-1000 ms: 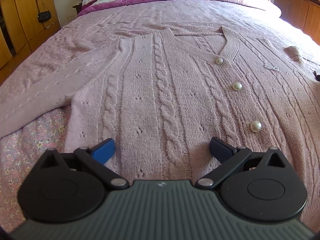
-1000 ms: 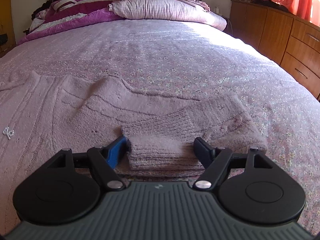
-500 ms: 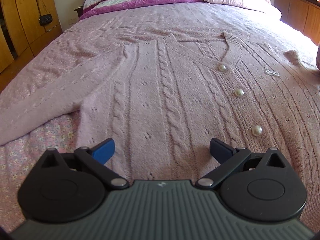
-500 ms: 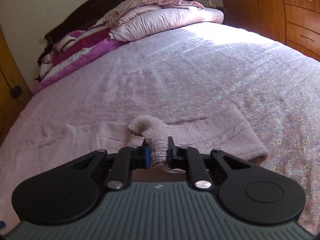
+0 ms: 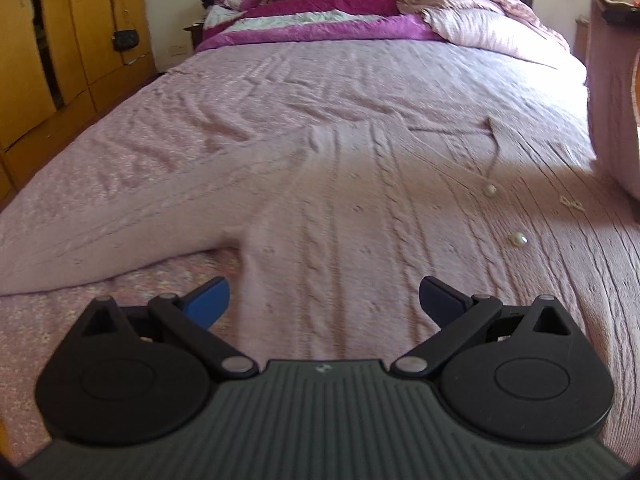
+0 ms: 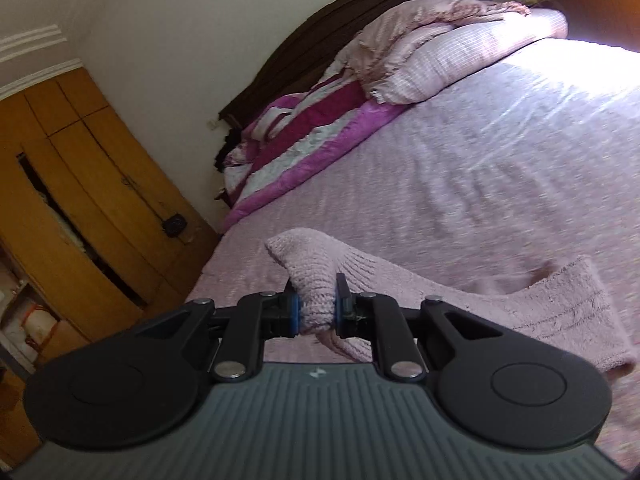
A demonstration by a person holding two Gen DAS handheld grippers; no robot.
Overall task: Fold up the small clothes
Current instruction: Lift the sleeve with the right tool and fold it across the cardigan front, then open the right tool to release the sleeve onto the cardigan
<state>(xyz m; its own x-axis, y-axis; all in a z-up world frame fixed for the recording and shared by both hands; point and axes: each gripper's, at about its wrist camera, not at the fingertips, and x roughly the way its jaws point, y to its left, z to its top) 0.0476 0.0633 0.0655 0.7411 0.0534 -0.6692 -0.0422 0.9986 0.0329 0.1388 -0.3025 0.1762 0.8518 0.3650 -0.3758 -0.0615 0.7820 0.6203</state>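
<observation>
Sunlight is falling across a pink flowered bedspread (image 5: pixel 360 80) that is filling both views, with striped magenta blankets (image 5: pixel 320 12) and a pale quilt (image 6: pixel 460 52) piled at the head of the bed and wooden wardrobe doors (image 6: pixel 80 184) standing along the left of the frame. Lying flat on the bedspread in the left wrist view is a pink cable-knit cardigan (image 5: pixel 360 232), its pearl buttons (image 5: pixel 518 239) showing at right of centre and one sleeve stretching toward the lower left. Low in that frame, the left gripper (image 5: pixel 324 300) is hovering over the cardigan's lower part with its jaws spread wide apart and nothing between them. At the centre of the right wrist view, the right gripper (image 6: pixel 316 312) is clamping tight on the ribbed cuff (image 6: pixel 316 280) of the other sleeve, which is trailing off to the lower right of that frame.
</observation>
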